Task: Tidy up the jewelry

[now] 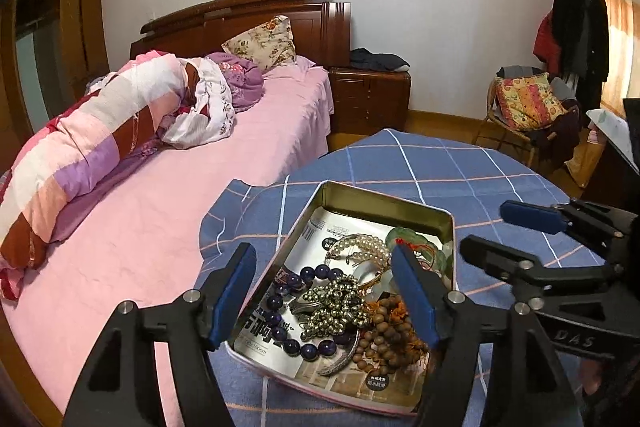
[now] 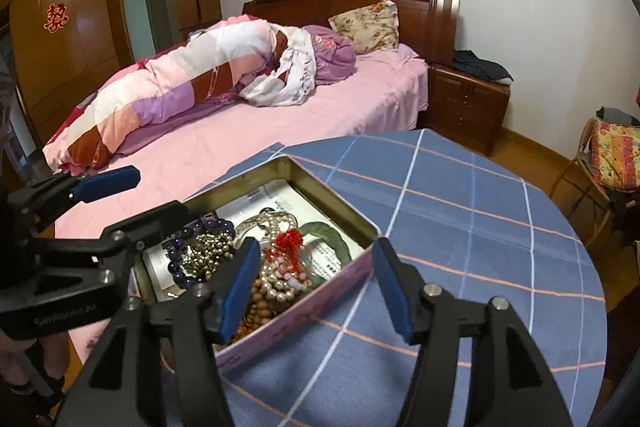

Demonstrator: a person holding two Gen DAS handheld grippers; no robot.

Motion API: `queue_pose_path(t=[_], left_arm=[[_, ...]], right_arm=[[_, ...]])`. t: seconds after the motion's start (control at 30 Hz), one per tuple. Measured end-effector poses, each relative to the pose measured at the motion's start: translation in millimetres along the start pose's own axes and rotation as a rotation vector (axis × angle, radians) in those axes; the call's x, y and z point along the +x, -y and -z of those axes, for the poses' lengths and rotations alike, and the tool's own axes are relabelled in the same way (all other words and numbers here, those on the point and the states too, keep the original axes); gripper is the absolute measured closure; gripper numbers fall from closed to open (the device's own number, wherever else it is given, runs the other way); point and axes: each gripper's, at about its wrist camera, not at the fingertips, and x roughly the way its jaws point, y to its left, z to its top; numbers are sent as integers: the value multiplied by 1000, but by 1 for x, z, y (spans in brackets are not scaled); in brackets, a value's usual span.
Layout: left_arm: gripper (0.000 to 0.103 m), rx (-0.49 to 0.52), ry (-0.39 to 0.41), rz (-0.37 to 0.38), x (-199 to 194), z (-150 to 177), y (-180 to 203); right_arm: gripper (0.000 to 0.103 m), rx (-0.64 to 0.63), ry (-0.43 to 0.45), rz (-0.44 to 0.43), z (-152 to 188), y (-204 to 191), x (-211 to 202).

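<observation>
Two claws hover over a round surface covered in a blue checked cloth, which stands against a pink-sheeted bed. On the near-bed side of that cloth sits an open rectangular tin, lined with printed paper, and all the jewelry I can see is heaped inside it, tangled together rather than laid out.

The left claw is spread wide with nothing between its blue pads, poised just above the near end of the tin. The right claw is likewise spread and empty, straddling the tin's pink side wall.

Inside, going down in size: a green bangle toward the far end, a string of dark purple beads, a brown wooden bead strand, a clump of small brassy beads, a pearl string, and a red tassel.

This heap could be jewelry waiting to be sorted, or pieces already gathered into the tin; I cannot tell which. Any pick from here would, I reckon, need a claw lowered over one strand alone, since the strands overlap and would drag neighbours along.
</observation>
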Motion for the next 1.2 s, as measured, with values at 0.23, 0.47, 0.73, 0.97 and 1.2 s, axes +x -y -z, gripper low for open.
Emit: queue_pose_path(t=[0.23, 0.47, 0.73, 0.97, 1.2], left_arm=[[33, -13, 19, -18, -13, 0, -1], [32, -19, 33, -34, -22, 0, -2], [32, -21, 36, -37, -24, 1, -1], [32, -19, 35, -36, -25, 1, -1], [32, -20, 37, -32, -25, 0, -1]], right_arm=[[36, 0, 26, 6, 4, 0, -16], [33, 8, 49, 7, 5, -1, -24], [32, 5, 56, 6, 5, -3, -27], [31, 1, 58, 7, 6, -3, -28], [31, 1, 58, 8, 6, -3, -28]])
